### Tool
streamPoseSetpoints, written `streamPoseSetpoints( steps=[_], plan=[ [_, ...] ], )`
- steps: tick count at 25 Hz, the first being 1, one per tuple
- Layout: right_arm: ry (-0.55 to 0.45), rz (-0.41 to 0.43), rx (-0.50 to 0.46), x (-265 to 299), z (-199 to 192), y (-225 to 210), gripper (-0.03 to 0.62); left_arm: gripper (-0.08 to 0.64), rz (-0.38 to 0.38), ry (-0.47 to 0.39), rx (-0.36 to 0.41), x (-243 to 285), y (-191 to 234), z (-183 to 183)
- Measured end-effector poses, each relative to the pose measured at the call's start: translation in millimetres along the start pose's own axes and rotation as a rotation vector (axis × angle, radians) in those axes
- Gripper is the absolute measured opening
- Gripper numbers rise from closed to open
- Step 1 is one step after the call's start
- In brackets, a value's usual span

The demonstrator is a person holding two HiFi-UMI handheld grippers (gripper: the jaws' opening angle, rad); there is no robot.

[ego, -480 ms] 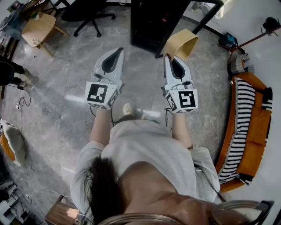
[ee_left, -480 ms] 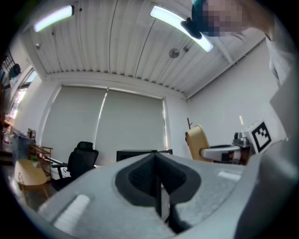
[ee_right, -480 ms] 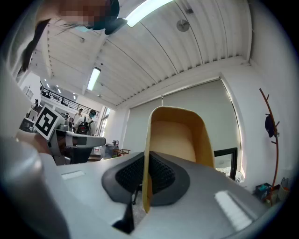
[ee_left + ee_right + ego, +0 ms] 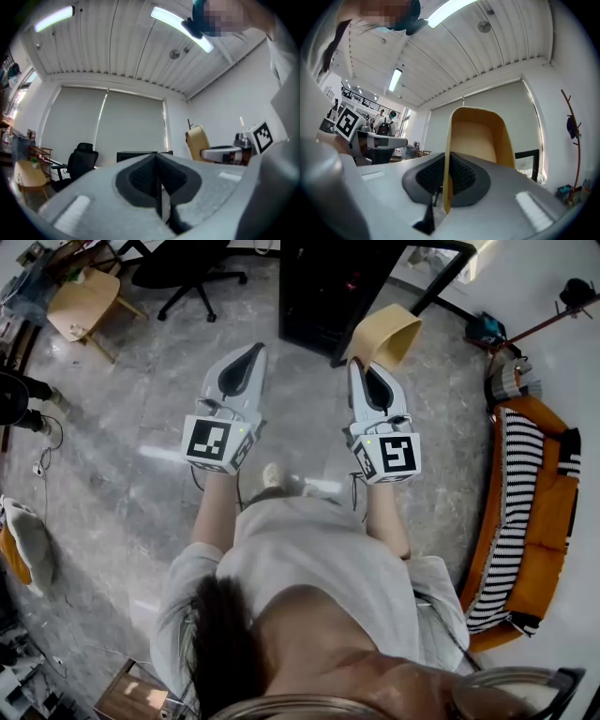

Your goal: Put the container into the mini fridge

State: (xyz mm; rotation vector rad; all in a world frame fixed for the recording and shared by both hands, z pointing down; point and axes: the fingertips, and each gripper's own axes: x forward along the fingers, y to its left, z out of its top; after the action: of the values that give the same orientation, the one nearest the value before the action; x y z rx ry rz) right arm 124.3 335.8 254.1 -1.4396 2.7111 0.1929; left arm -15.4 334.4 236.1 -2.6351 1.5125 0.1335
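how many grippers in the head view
2. The left gripper is at centre left, shut and empty; the right gripper is at centre right, shut on the tan container. None looks hidden.

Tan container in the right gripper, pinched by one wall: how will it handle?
Likely light: the right gripper carries the tan container by one thin wall without visible sag. Wall looks thin, so probably flexes if squeezed. Held off-centre, it may swing on a bump.
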Motion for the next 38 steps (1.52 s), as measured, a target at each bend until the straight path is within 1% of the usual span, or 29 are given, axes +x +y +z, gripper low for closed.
streamPoseSetpoints(
  steps=[10, 16, 23, 26, 28, 38],
  plan=[
    [-0.007, -0.029, 0.027, 23.4, -0.3, -3.5, 0.011, 0.002, -0.017, -0.017, -0.007, 14.0, 22.8, 1.9],
    [-0.012, -0.023, 0.026, 51.3, -7.2, 1.4, 0.011, 0.002, -0.030, -0.021, -0.018, 25.7, 50.5, -2.3],
    [-0.020, -0.042, 0.028, 84.5, -14.0, 7.9, 0.011, 0.002, -0.052, -0.021, -0.021, 38.8, 85.2, -10.5],
    [-0.023, -0.063, 0.045, 96.6, -15.4, 9.9, 0.011, 0.002, -0.068, -0.019, -0.019, 44.2, 96.6, -14.5],
    [-0.026, -0.065, 0.033, 101.6, -17.3, 10.1, 0.011, 0.002, -0.077, -0.020, -0.021, 47.8, 101.3, -16.2],
    [0.004, -0.066, 0.026, 129.8, -33.5, -12.3, 0.011, 0.002, -0.086, -0.016, -0.042, 83.1, 117.8, -26.7]
  ],
)
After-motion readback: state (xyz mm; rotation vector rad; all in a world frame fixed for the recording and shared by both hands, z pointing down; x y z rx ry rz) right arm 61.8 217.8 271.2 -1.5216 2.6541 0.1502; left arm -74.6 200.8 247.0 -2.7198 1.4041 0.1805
